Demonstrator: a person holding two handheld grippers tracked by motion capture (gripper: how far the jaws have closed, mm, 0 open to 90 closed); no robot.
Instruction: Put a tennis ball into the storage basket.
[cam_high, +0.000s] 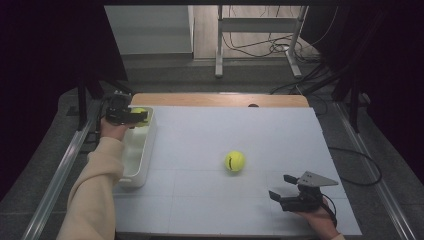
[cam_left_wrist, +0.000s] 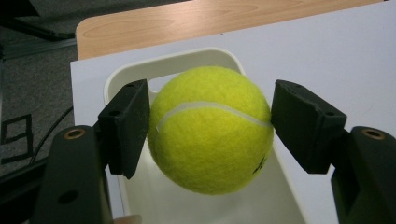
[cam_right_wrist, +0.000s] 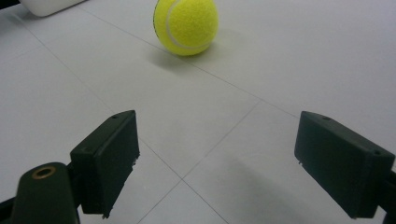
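Held ball: a yellow tennis ball (cam_left_wrist: 211, 129) sits between the jaws of the left gripper (cam_high: 134, 116), clamped at its widest part, hanging above the far end of the white bin (cam_left_wrist: 219, 205) and not touching its floor.
Grip: both pads press on the felt on opposite sides — the seam runs across the front, so the hold looks centred and steady.
Step in hand: by my reading, setting this ball into the bin; it is already over the opening.
How to do it well: lower the ball until it is close to the bin's floor before parting the jaws — dropped from this height it would likely bounce and could hop over the low rim.
Release: open slowly and evenly, then lift straight up so neither pad drags the ball sideways.
Bin: it stands at the left edge of the white tabletop (cam_high: 210, 210), its long side running away from the person.
Second ball: another tennis ball (cam_high: 234, 161) rests on the tabletop, well apart from the bin.
Right gripper (cam_high: 285, 189): jaws wide apart and holding nothing, low over the tabletop near the person, pointed toward that second ball (cam_right_wrist: 186, 25).
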